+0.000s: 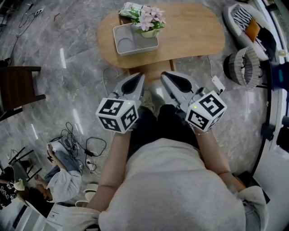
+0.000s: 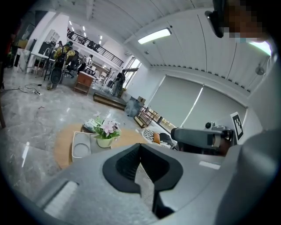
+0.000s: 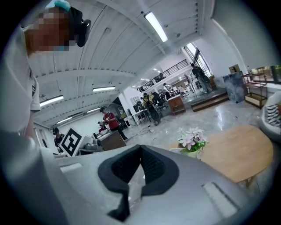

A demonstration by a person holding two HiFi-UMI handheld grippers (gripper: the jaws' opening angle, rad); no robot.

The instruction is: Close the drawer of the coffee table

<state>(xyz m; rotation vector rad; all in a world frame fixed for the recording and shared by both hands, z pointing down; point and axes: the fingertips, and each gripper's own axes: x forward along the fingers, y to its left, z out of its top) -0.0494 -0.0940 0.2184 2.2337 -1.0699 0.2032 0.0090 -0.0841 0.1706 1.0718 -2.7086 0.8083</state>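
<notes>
Drawer (image 1: 121, 20): probably the dark brown box that sticks out past the far left edge of the coffee table (image 1: 194, 36), under a small packet (image 1: 130, 9); you cannot see its front.
Table top: a grey tray (image 1: 124, 45) and a flower pot (image 1: 149, 32) stand near that same edge.
Left gripper (image 1: 139, 77): clenched, tips meeting, nothing between them; you hold it before your body, well apart from the table.
Right gripper (image 1: 166, 76): also clenched and empty, just beside the left one.
Handling: a wooden drawer should be stiff, rather light, and slide straight.
Where to take it: no grasp seems needed; press the closed tips flat on the middle of its front.
Risk: an off-centre push may jam it, and a hard push may shake the pot.
</notes>
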